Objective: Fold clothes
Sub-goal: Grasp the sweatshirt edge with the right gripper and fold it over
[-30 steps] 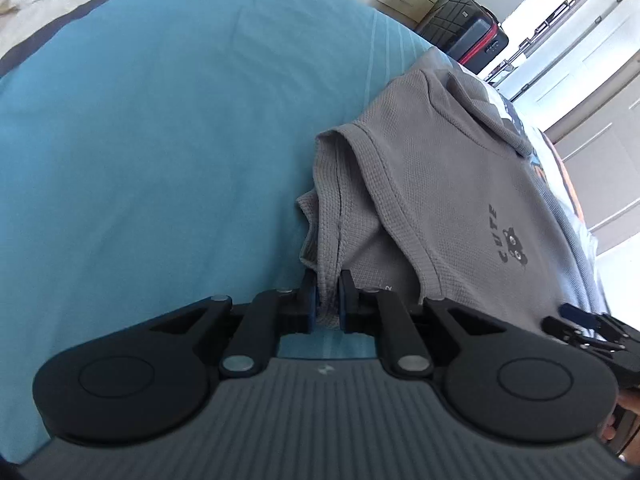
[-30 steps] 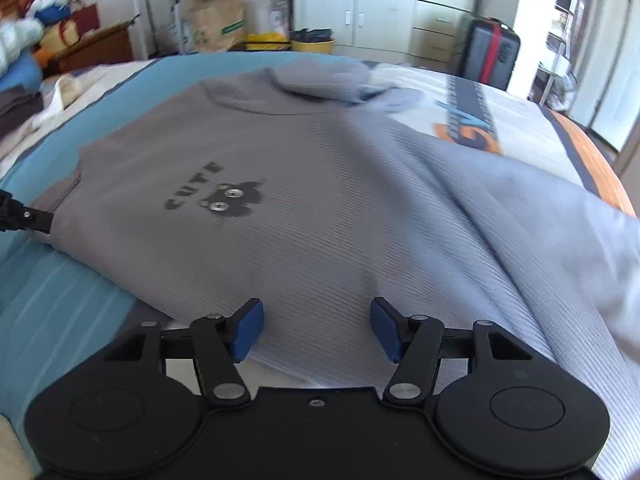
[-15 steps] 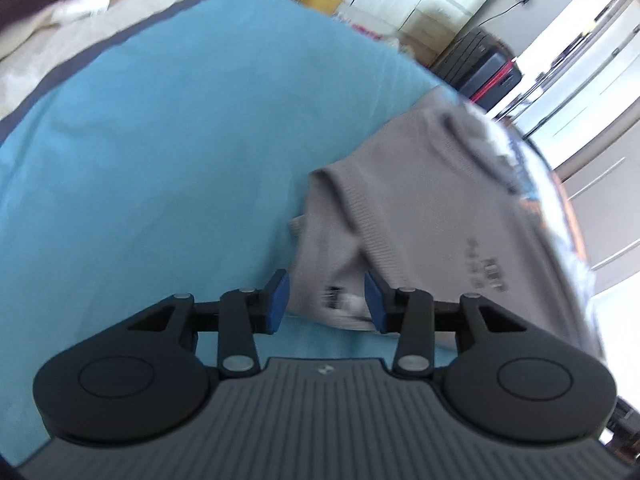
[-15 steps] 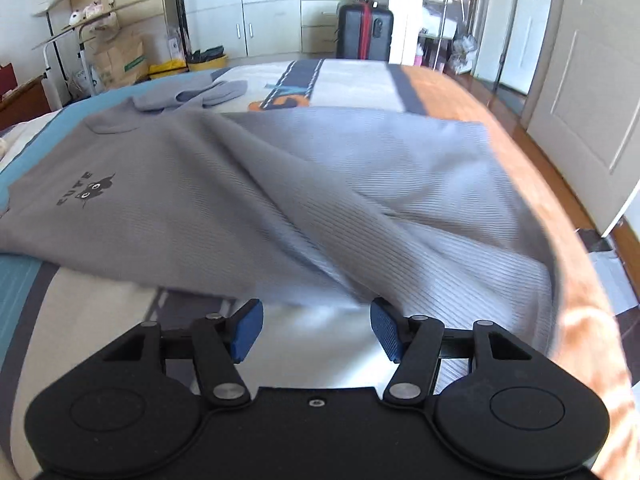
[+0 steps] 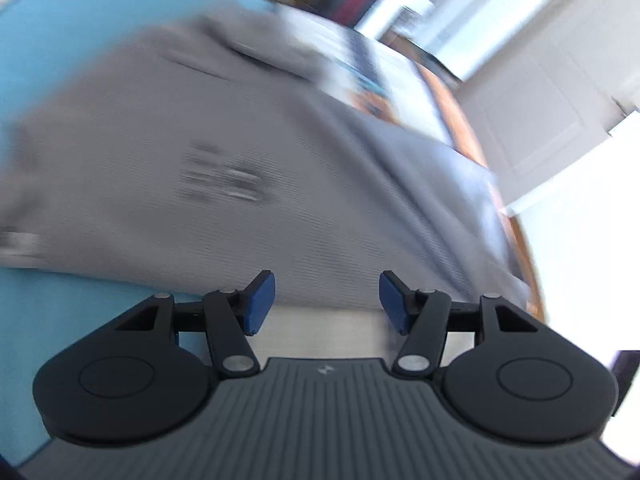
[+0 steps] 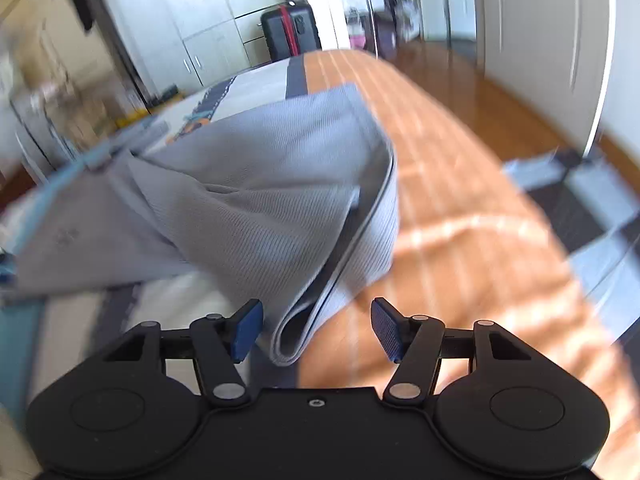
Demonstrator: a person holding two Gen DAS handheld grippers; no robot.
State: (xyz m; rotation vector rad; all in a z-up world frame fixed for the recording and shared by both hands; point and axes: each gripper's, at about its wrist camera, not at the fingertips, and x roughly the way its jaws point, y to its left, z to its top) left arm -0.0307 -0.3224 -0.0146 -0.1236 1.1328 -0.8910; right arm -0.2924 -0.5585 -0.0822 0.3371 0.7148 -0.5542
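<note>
Grey shirt (image 5: 248,184) lies spread on the bed (image 5: 60,40); the left gripper (image 5: 326,304) gapes empty at its near hem, the right gripper (image 6: 316,328) gapes wide around a folded corner, not pinching.

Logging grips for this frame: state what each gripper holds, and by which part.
Nothing is held. The left gripper is open above the grey shirt's hem. The right gripper is open around its folded corner, pads not touching it.

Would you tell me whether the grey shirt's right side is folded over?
Folded: the grey shirt shows a doubled edge looping between the open right tongs.
</note>
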